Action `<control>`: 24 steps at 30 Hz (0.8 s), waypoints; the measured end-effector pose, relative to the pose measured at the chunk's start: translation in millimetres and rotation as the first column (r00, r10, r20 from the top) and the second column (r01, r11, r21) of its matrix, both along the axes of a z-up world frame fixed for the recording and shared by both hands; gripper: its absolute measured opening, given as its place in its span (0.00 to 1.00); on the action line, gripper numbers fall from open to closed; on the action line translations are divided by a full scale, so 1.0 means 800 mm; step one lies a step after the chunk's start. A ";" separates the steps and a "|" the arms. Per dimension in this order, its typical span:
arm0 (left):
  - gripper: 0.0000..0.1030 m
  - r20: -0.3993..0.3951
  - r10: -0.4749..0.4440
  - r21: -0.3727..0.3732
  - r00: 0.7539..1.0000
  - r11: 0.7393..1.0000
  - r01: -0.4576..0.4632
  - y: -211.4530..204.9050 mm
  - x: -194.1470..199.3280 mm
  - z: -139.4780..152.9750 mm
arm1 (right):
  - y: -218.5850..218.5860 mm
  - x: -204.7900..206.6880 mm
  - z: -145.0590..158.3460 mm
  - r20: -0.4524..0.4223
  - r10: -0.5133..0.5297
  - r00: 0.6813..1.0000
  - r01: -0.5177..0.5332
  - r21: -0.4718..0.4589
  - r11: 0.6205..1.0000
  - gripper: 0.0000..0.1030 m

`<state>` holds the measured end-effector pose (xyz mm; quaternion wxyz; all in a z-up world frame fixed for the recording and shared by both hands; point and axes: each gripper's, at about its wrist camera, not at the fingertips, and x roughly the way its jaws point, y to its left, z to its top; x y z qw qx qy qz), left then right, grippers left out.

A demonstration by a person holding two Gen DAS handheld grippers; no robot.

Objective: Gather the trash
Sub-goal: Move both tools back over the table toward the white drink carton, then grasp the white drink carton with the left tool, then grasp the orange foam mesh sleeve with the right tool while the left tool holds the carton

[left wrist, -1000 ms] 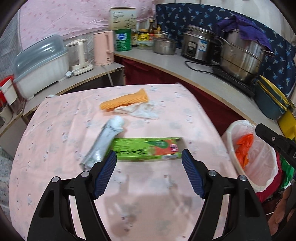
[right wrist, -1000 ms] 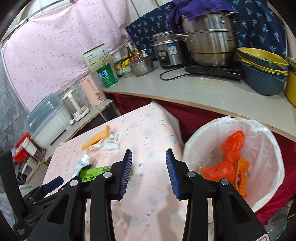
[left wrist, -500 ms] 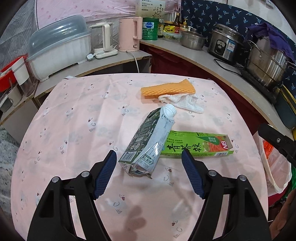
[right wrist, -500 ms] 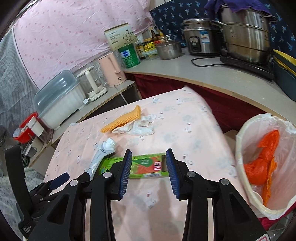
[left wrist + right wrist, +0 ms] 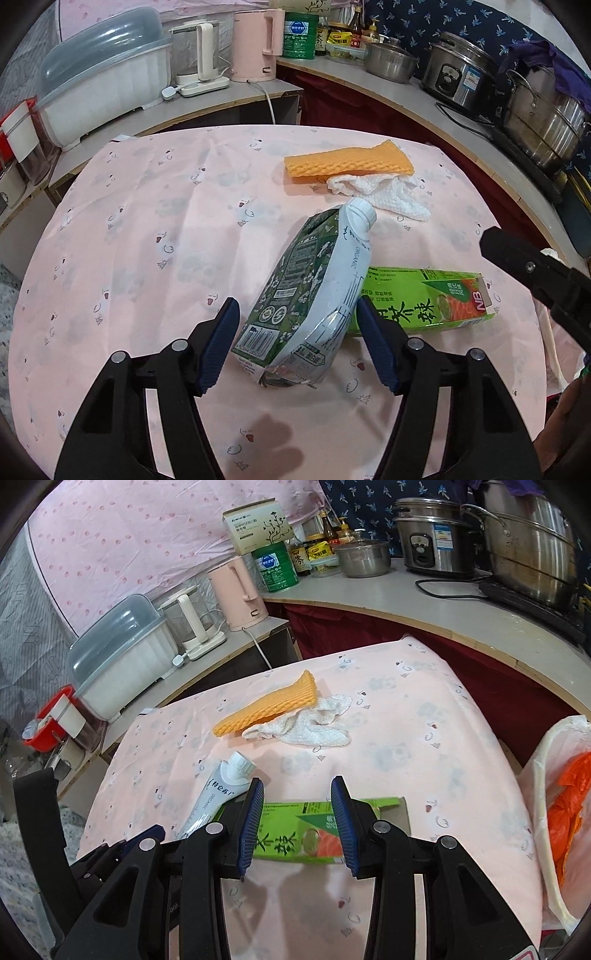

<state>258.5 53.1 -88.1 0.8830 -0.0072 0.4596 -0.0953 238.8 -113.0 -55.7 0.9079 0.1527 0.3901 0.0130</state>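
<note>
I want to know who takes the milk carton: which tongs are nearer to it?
Left. The left tongs straddle the milk carton's base, jaws just closing, not yet pressing. The right tongs frame the green tea box beside it.

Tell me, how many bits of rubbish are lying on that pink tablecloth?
4. A squashed milk carton between the left claw tips, a green tea box beside it, and an orange foam net touching a white crumpled tissue farther back.

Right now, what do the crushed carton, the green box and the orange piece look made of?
Crushed drink carton: coated paperboard, slight sheen, dented flat, with a white plastic screw cap.
Green tea box: thin printed cardboard, glossy; open end flap shows brown inside.
Orange piece: probably foam netting, matte, with a waffle texture.
</note>
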 end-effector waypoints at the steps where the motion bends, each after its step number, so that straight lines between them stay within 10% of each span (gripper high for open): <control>1: 0.51 -0.006 -0.007 -0.003 1.000 1.000 0.007 -0.001 0.003 -0.001 | 0.001 0.005 -0.002 -0.004 0.002 1.000 -0.001 0.004 1.000 0.36; 10: 0.24 0.007 0.002 -0.048 1.000 0.999 -0.001 0.015 0.026 0.012 | 0.010 0.055 -0.013 -0.024 0.015 1.000 -0.014 0.010 1.000 0.36; 24: 0.20 0.006 0.084 -0.079 0.996 0.993 -0.083 0.061 0.074 0.019 | 0.009 0.179 -0.028 -0.059 -0.007 0.998 0.008 0.008 1.000 0.36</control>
